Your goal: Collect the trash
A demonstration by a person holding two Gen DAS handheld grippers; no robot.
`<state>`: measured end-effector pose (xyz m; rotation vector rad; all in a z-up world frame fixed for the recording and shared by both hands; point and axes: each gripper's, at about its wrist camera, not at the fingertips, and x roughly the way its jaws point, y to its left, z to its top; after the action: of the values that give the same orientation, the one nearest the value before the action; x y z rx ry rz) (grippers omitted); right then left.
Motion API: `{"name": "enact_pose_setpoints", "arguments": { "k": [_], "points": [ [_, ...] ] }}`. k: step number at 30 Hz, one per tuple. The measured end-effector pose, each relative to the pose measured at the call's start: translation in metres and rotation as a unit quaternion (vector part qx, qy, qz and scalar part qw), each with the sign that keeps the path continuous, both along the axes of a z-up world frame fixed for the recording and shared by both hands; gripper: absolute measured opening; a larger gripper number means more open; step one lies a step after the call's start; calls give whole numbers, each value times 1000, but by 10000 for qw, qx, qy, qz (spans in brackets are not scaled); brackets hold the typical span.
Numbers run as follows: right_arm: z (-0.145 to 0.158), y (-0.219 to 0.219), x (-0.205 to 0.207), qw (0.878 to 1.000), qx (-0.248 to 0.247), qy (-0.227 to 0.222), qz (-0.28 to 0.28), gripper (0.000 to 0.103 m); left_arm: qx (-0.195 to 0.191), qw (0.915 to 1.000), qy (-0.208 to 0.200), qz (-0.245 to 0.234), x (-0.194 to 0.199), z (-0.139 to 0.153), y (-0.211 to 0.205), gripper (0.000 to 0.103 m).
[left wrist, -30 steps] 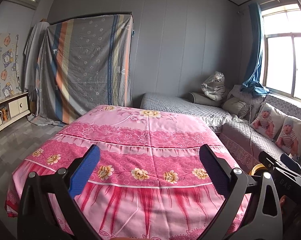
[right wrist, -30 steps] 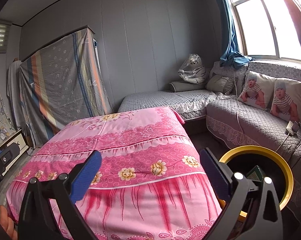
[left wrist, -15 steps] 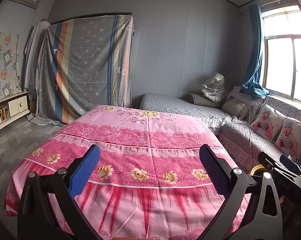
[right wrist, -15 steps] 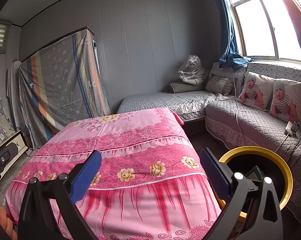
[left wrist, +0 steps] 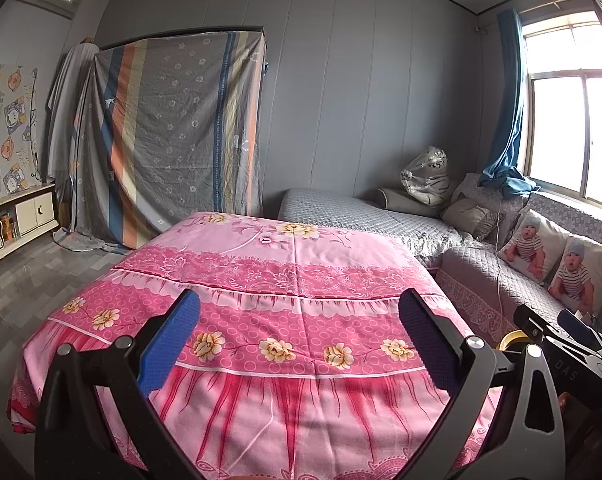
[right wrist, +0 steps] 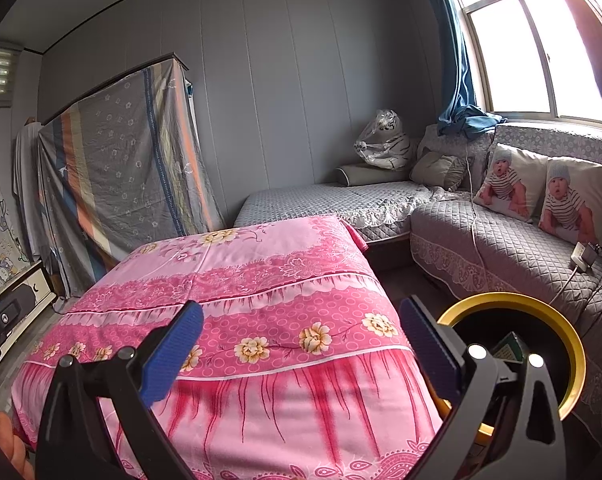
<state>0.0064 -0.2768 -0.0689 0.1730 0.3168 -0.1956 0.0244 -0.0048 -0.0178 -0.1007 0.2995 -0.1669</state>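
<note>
**Pink cloth bare, bin holds the trash**

Pink floral cloth [left wrist: 293, 320] covers the table; you have no litter visible on it. Your left gripper [left wrist: 299, 340] and right gripper [right wrist: 301, 344] both hover above it, jaws spread wide, nothing held, probably idle between pickups. Yellow-rimmed bin [right wrist: 573, 344] stands beside the table's right edge, a green item [right wrist: 509, 346] inside. Grey quilted sofa [right wrist: 501, 248] lines the window wall.

A bin [right wrist: 572, 344] stands right of the cloth-draped table [right wrist: 261, 280], before the sofa [right wrist: 501, 248] — something, perhaps a carton [right wrist: 509, 349], inside. A covered wardrobe [left wrist: 173, 136] stands behind — a daybed [left wrist: 361, 216] to its right.
</note>
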Motion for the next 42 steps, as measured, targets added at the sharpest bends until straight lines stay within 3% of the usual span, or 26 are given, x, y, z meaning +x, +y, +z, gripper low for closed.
{"name": "enact_pose_setpoints", "arguments": {
  "k": [37, 42],
  "points": [
    [-4, -7, 0, 9999, 100, 103, -30, 95, -74, 9997, 79, -209, 7, -4, 1, 95],
    [-4, -7, 0, 9999, 106, 111, -30, 95, 72, 9998, -40, -181, 5, -4, -4, 95]
  ]
}}
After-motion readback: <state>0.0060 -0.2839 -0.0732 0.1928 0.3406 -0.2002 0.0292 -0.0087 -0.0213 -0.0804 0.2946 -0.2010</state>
